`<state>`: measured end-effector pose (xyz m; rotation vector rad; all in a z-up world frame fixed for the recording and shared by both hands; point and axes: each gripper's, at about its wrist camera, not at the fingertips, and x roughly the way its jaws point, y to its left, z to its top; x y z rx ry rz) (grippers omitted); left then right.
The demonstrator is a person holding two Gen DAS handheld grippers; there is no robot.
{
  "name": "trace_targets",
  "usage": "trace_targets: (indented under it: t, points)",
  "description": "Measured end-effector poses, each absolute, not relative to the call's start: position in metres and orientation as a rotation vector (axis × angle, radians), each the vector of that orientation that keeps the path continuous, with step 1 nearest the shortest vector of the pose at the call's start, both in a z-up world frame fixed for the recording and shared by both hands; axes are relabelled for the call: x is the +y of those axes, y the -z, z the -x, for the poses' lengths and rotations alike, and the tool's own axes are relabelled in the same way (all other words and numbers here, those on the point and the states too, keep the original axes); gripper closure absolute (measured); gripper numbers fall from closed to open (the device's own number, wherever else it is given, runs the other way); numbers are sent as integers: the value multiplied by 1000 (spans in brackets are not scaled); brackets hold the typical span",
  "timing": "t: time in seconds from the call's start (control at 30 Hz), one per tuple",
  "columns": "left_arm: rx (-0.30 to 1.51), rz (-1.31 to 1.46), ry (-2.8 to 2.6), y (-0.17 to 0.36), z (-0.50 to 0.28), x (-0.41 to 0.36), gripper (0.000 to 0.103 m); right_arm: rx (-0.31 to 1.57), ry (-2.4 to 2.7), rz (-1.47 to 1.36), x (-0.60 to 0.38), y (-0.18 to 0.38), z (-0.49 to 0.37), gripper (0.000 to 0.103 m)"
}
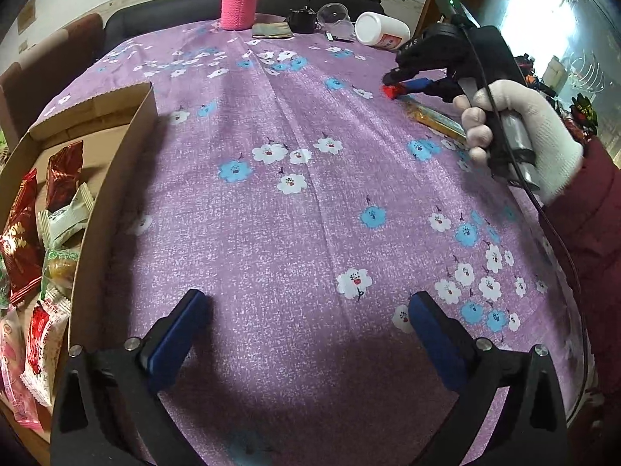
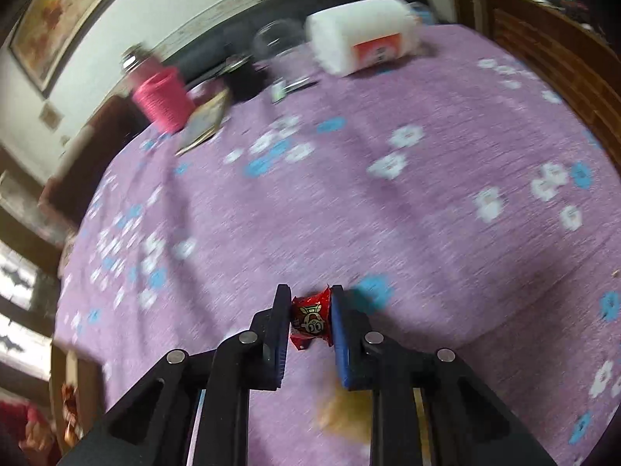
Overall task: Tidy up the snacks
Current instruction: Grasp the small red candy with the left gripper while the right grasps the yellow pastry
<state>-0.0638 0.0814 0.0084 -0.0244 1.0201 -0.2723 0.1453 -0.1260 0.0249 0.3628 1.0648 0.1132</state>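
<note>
A: Purple floral tablecloth is covering the table, clutter sitting along the far edge: pink-sleeved flask, glass cup, white bottle lying on its side. Progress?

B: Going left to right: cardboard box at the left edge is already holding a good pile of wrapped snacks, so most sorting looks done. Left gripper is hovering over bare cloth near the front edge, jaws spread wide, carrying nothing.

A: And the right side?

B: Right gripper is pinching a small red candy between nearly closed pads, near the right edge, well apart from the box. One yellow packet is lying on the cloth just beside it.

A: Left to do?

B: Probably carrying the candy across to the box, then the yellow packet. Right view is blurring, so finer detail I cannot tell.
</note>
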Motion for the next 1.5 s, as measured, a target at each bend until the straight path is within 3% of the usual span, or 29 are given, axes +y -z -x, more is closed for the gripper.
trace_targets:
  t: [0.3, 0.37, 0.43, 0.47, 0.63, 0.83, 1.13, 1.17, 1.2, 1.23, 1.3, 1.43, 1.5]
  points:
    - [1010, 64, 286, -9, 65, 86, 0, 1196, -620, -363, -58, -52, -61, 77]
    - [1008, 71, 289, -10, 65, 87, 0, 1134, -569, -347, -74, -67, -59, 62]
    - [1005, 80, 292, -10, 65, 88, 0, 1062, -414, -335, -105, -76, -67, 35]
    - [1004, 84, 293, -10, 65, 88, 0, 1035, -329, -324, -122, -76, -73, 34]
    - [996, 120, 305, -11, 66, 93, 0, 1055, -104, -311, -175, -45, -102, 34]
    - [975, 213, 341, -13, 65, 104, 0, 1129, -224, -419, -187, -33, -94, 34]
    - [984, 260, 347, -15, 63, 108, 0, 1105, -188, -111, -128, -32, -51, 37]
    - [990, 259, 349, -15, 61, 108, 2, 1090, -156, -78, -123, -31, -48, 43]
    - [994, 250, 348, -16, 60, 107, 6, 1070, -112, -39, -121, -30, -47, 64]
    - [993, 226, 336, -18, 57, 106, 8, 1050, -91, -20, -118, -31, -43, 67]
    - [988, 194, 323, -22, 51, 106, 17, 1017, -104, -83, -122, -30, -40, 68]
    - [976, 116, 303, -26, 34, 103, 19, 940, -138, -223, -132, -28, -23, 68]
    - [982, 66, 304, -24, 25, 99, 32, 921, -145, -264, -134, -29, -19, 68]
